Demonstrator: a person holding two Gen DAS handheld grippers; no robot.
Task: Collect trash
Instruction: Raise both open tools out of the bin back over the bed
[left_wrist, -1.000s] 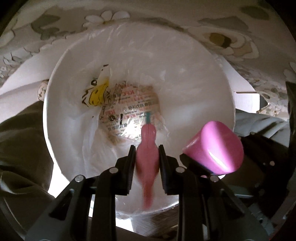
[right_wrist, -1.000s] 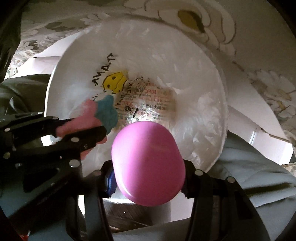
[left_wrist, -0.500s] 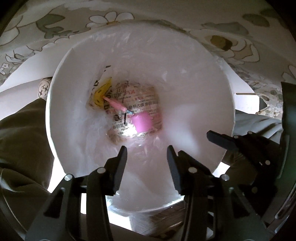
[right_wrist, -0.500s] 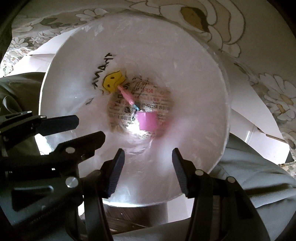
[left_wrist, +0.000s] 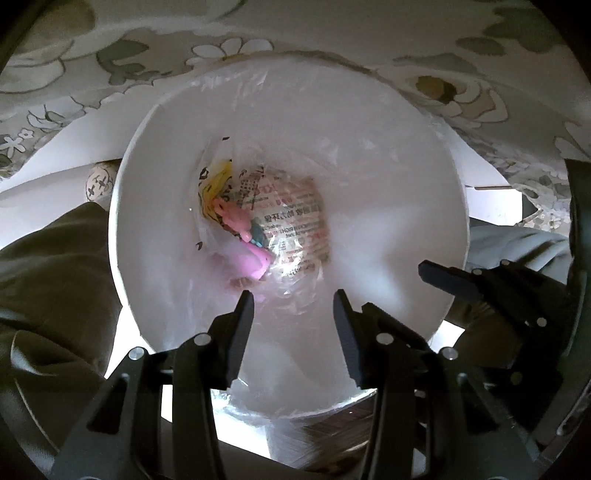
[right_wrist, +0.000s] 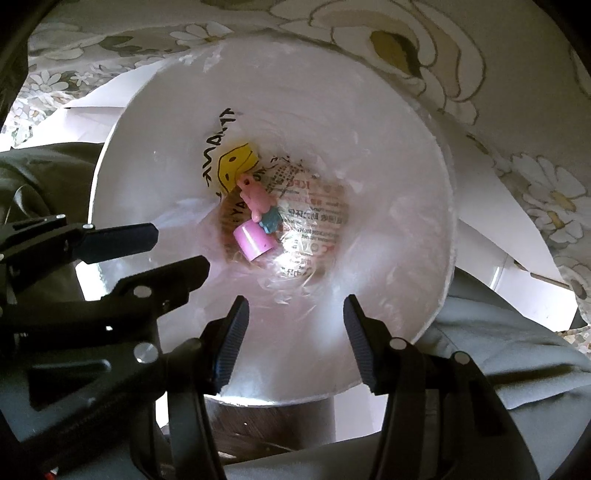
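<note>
A floral-patterned cloth (left_wrist: 110, 59) spreads behind everything, and a white bin (right_wrist: 406, 177) lined with a clear plastic bag (left_wrist: 303, 122) stands in front of it, its mouth facing you. At the bottom, on printed paper (right_wrist: 317, 221), lie a pink cylinder (right_wrist: 253, 242) and a small pink toy figure (right_wrist: 255, 197) with a blue end, touching each other, next to a yellow smiley print. Your left gripper (left_wrist: 293, 325) hangs over the near rim with its jaws parted and nothing between them; the trash sits deep below, well apart from its tips. Your right gripper (right_wrist: 295, 332) hangs over the same bin, jaws likewise apart and empty, with the pink cylinder far down beyond them, slightly to their left.
</note>
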